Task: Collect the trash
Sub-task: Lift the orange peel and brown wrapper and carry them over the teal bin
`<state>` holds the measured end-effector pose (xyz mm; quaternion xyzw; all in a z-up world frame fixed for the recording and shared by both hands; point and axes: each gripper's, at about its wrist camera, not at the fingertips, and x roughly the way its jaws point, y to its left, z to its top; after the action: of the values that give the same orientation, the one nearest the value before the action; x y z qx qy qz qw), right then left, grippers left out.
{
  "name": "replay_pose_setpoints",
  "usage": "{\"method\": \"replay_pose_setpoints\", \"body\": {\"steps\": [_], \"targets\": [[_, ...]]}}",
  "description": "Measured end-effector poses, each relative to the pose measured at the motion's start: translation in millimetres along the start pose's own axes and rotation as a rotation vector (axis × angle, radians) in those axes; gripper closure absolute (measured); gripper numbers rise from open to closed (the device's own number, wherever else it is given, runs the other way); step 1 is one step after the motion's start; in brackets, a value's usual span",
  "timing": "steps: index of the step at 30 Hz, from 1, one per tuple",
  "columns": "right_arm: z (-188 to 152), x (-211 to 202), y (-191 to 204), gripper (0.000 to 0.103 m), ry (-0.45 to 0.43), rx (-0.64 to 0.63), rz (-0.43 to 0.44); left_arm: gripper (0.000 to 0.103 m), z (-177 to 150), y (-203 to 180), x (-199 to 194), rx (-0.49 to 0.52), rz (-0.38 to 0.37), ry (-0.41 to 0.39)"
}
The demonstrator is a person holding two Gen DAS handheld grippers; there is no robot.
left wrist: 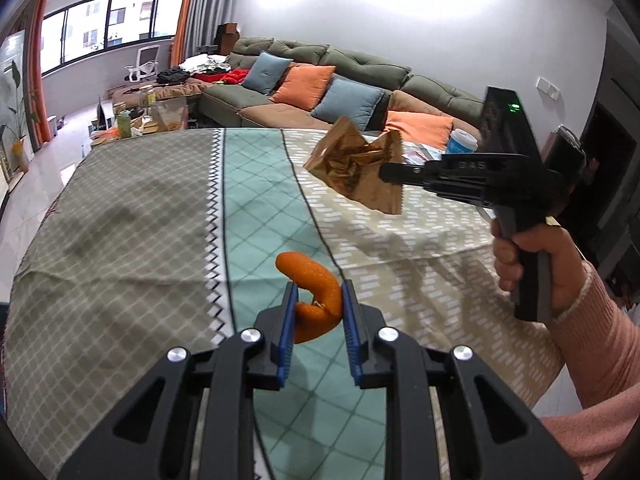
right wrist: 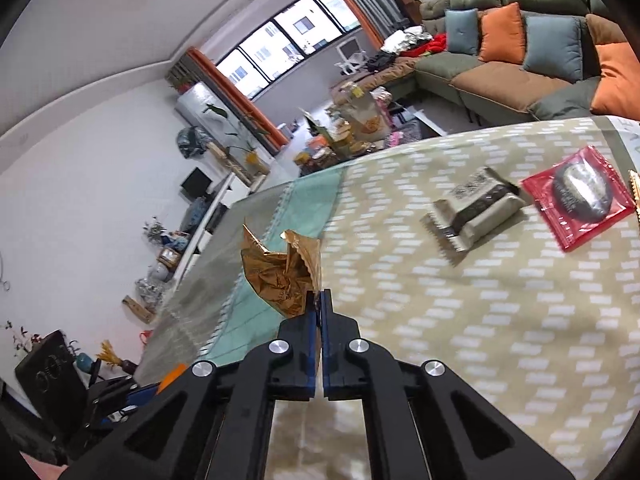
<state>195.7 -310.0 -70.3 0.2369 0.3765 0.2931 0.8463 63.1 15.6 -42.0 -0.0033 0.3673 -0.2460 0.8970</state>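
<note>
Left gripper pinches a curled orange peel just above the table's teal stripe. Right gripper, jaws pressed together, holds a crumpled gold wrapper above the table. Beyond it, a grey wrapper and red packet lie on the table; sofa behind.

Your left gripper: matt black plastic, ribbed blue pads, shiny metal screws; it clamps a dimpled, matt orange peel. Your right gripper: same matt plastic, pinching a crinkled, glossy gold foil wrapper. Tablecloth: woven cloth, matt, softly creased. Red sachet: glossy plastic film. Grey snack packet: smooth film with serrated ends. Your sleeve: fuzzy pink knit.
</note>
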Motion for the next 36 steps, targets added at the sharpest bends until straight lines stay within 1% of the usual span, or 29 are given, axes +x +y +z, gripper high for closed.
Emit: {"method": "replay_pose_setpoints", "body": {"steps": [5, 9, 14, 20, 36], "targets": [[-8.4, -1.8, 24.0, 0.101, -0.002, -0.032, 0.045, 0.08, -2.9, 8.4, -8.1, -0.028, 0.021, -0.012], [-15.2, 1.4, 40.9, 0.101, 0.01, -0.066, 0.055, 0.08, -8.1, 13.7, -12.7, -0.046, 0.031, -0.015], [-24.7, 7.0, 51.6, 0.101, 0.028, -0.067, 0.09, 0.08, -10.1, 19.2, -17.5, -0.062, 0.045, -0.018], [-34.5, 13.0, 66.0, 0.101, 0.046, -0.092, 0.111, 0.08, -14.8, 25.4, -23.6, -0.079, 0.063, -0.025], [-39.9, 30.2, 91.3, 0.101, 0.084, -0.113, 0.168, 0.08, -22.6, 46.9, -42.7, -0.125, 0.107, -0.048]]}}
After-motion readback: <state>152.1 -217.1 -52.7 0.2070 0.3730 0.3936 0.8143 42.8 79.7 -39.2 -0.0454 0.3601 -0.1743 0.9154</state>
